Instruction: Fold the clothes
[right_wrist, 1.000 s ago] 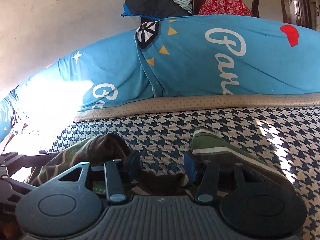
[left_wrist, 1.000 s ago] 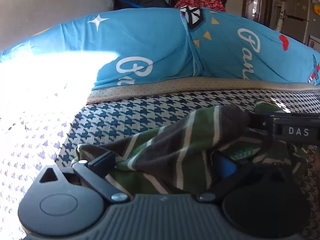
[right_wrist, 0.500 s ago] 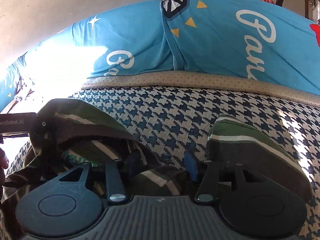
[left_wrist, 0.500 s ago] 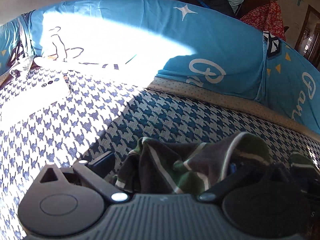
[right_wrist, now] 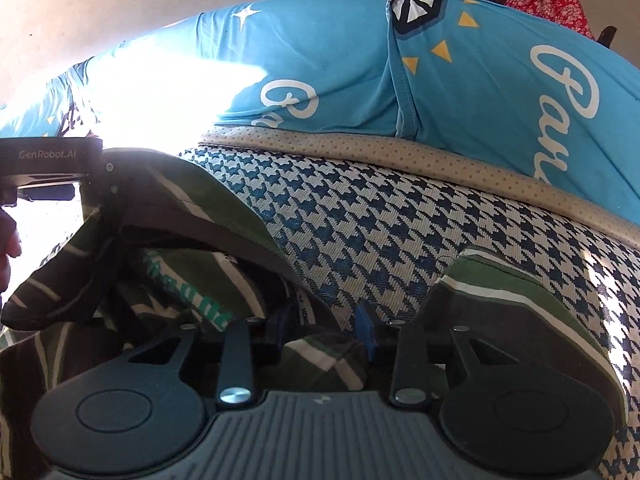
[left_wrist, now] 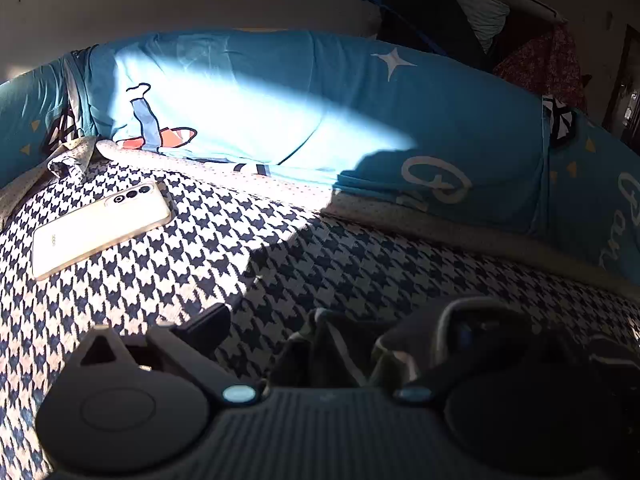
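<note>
Left hand-held gripper [left_wrist: 340,344]: fingers spread apart; left finger [left_wrist: 208,322] bare over the cover, right finger buried in a fold of the striped garment [left_wrist: 332,344]. Whether that fold is pinched cannot be told; the jaws stand wide with cloth lying between them.

Right hand-held gripper [right_wrist: 324,328]: blue finger pads [right_wrist: 366,328] stand a short way apart, a bunched ridge of the striped garment [right_wrist: 332,360] between them. Pads appear clamped on that ridge.

Garment: dark grey with green and white stripes. It lies crumpled on the houndstooth bed cover [right_wrist: 380,220], at the near edge of both views. In the right view one lobe drapes over the right finger housing, another rises at left beside the other gripper's body, marked "GenRobot.AI". A green printed label shows inside the left fold.

Surroundings: blue pillow [left_wrist: 320,112] with white script runs along the back of the bed. A strong sun patch falls across pillow and cover. White phone [left_wrist: 100,228] lies face down on the cover at left, well apart from the garment.
</note>
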